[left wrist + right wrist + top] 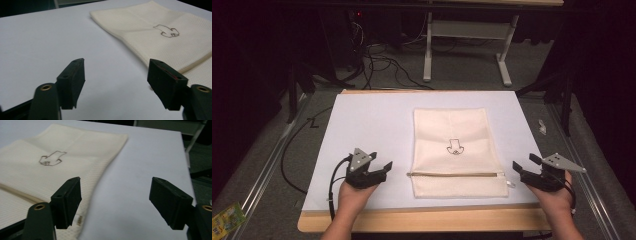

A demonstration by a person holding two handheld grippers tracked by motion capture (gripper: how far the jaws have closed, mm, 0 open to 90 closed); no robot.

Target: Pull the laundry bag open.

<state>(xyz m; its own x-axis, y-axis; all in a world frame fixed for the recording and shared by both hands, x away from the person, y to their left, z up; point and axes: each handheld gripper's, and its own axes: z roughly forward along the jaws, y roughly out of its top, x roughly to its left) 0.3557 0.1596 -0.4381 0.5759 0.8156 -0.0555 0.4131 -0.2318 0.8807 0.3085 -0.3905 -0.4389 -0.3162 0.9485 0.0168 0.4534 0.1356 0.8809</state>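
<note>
Clearly the cream zip pouch (pixel 453 150) is laid flat and square on the white sheet (pixel 362 130) covering the bench, zip end nearest the person, so both sides are easy to reach. Left of the pouch hovers the left claw (pixel 379 169), jaws spread and empty; right of the pouch, level with the zip (pixel 457 174), the right claw (pixel 523 169) hangs likewise spread, gripping nothing.

Cream zipped pouch (pixel 455 150) flat on white table (pixel 362 125), open left claw (pixel 381 166), open right claw (pixel 523 163)

Dim lab: cables (pixel 377 62), metal rails (pixel 267 165)
</note>
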